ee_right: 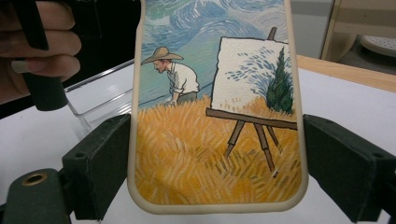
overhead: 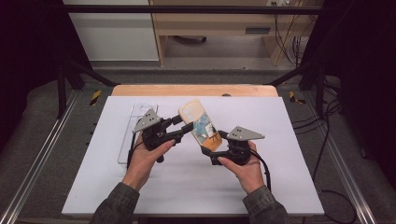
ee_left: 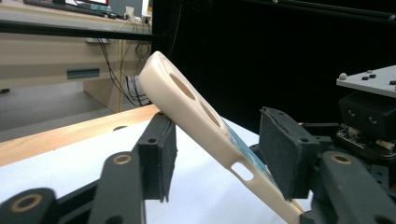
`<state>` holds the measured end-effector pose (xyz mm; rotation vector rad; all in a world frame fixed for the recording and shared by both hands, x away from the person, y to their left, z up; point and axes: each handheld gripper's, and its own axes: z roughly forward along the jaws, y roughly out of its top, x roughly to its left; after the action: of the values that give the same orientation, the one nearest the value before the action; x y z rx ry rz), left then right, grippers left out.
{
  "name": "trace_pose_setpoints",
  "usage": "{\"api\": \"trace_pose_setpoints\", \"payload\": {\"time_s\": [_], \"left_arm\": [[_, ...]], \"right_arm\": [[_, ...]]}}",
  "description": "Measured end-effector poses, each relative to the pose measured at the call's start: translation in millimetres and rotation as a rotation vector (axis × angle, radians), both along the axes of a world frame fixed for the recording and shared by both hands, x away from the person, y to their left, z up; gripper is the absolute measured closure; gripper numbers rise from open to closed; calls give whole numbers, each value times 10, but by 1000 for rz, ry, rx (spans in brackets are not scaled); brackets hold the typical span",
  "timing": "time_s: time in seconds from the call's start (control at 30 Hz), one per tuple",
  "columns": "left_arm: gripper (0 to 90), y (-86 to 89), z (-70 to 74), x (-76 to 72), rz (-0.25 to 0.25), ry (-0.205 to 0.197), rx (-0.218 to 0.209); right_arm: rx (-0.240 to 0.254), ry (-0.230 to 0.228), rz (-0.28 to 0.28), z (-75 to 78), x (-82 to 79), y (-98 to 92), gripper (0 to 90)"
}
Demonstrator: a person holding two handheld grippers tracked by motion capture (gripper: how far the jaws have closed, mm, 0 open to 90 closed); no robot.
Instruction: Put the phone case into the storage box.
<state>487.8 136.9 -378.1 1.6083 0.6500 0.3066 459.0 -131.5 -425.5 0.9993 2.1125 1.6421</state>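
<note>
A cream-rimmed phone case [overhead: 200,125] with a painted scene of a man at an easel in a wheat field is held tilted above the white mat. My right gripper [overhead: 215,145] is shut on its lower end, and in the right gripper view both pads [ee_right: 100,168] press the rim of the case [ee_right: 210,154]. My left gripper [overhead: 184,126] stands around the upper part near the camera cut-outs. In the left gripper view the case [ee_left: 196,107] slants between the pads [ee_left: 161,149], with a gap at the left pad, so the left gripper [ee_left: 223,154] is open.
A clear plastic tray [overhead: 133,135] lies on the white mat [overhead: 187,186] left of my left hand, and it shows behind the case as the tray [ee_right: 100,100]. A wooden table edge [overhead: 194,90] runs along the back. Metal frame rails flank the table.
</note>
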Motion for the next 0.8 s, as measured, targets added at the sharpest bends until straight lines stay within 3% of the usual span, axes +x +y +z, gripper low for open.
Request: {"api": "trace_pose_setpoints", "payload": {"time_s": [0.8], "left_arm": [[620, 10, 3, 1, -17, 24, -21]], "right_arm": [[59, 36, 36, -94, -17, 4, 117]]}}
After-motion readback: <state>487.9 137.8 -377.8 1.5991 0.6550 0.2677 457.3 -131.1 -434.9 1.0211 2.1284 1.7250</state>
